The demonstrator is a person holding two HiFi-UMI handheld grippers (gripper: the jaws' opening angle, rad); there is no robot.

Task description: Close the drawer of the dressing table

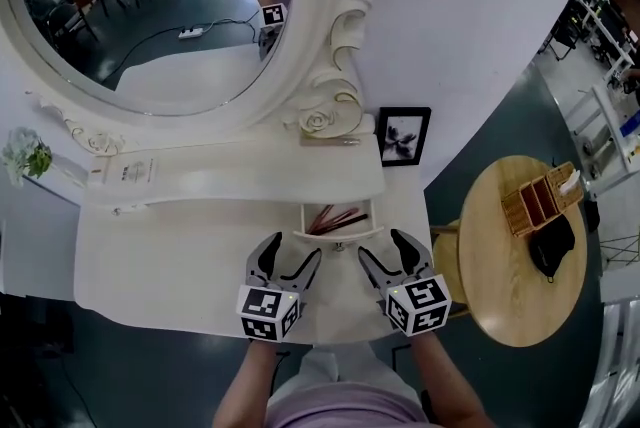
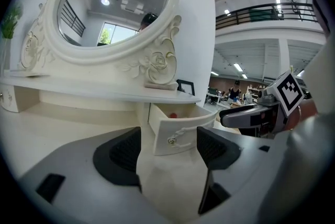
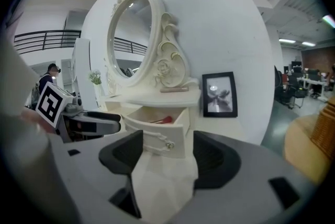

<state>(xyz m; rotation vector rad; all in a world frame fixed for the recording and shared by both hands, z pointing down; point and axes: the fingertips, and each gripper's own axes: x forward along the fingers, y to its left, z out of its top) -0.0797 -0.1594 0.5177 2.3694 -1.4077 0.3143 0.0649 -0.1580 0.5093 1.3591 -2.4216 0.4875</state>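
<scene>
The white dressing table (image 1: 160,266) has a small drawer (image 1: 338,219) pulled out under its shelf, with red and brown sticks lying inside. My left gripper (image 1: 293,251) hovers over the tabletop just in front of the drawer's left side, jaws open and empty. My right gripper (image 1: 383,246) hovers in front of the drawer's right side, also open and empty. In the left gripper view the drawer front (image 2: 180,134) with its metal knob stands between and beyond the open jaws of the left gripper (image 2: 167,152). The right gripper view shows the same drawer front (image 3: 157,136) ahead of the right gripper (image 3: 162,157).
A large oval mirror (image 1: 150,6) with carved scrolls rises behind the shelf. A framed picture (image 1: 403,136) leans on the wall to the right. A round wooden side table (image 1: 500,296) at right carries a wooden organizer (image 1: 540,199) and a black object (image 1: 552,246). A small plant (image 1: 28,156) stands far left.
</scene>
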